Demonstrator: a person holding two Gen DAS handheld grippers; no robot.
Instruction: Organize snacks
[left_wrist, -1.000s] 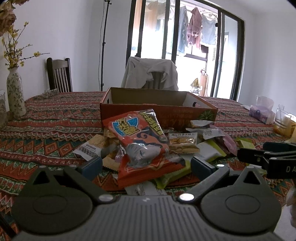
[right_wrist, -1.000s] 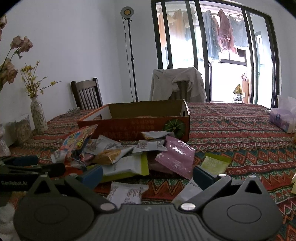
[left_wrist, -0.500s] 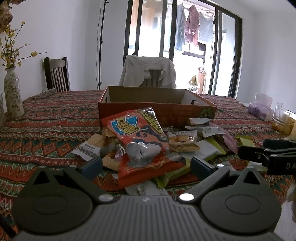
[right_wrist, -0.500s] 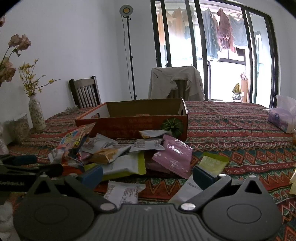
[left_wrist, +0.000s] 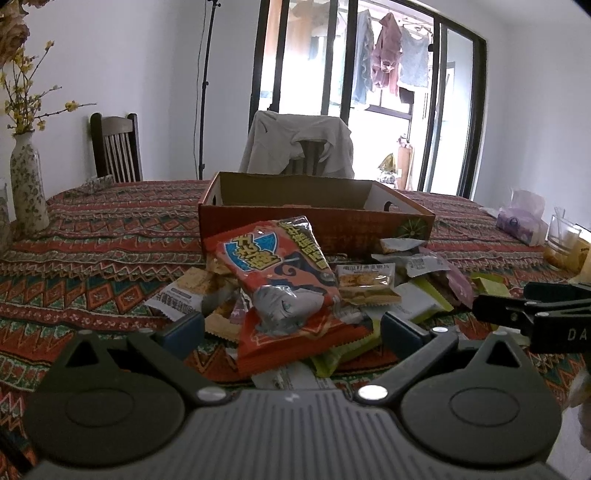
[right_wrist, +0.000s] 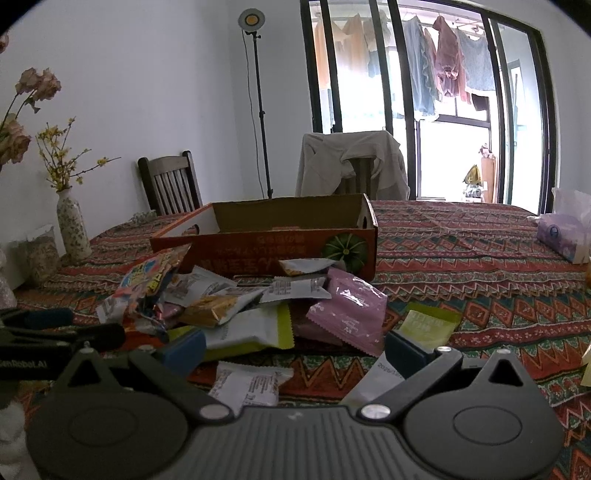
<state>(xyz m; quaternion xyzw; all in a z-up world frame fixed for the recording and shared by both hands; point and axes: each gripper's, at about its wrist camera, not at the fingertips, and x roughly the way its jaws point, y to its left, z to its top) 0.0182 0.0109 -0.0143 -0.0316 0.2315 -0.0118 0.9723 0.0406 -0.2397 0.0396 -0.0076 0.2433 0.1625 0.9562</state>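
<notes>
Hovering wide open and empty, the left gripper (left_wrist: 291, 326) faces the red bag (left_wrist: 286, 288) atop the snack pile before the box (left_wrist: 314, 221), mid-table; the right gripper (right_wrist: 295, 345) likewise gapes, holding nothing. Best closing low across the bag's near edge.

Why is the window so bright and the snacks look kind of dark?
In both wrist views daylight through the glass doors is overexposed and washes out the balcony, so the snack pile and cardboard box nearer the camera look dim. The fisheye lenses bend the door frames, and the picture corners go black.
</notes>
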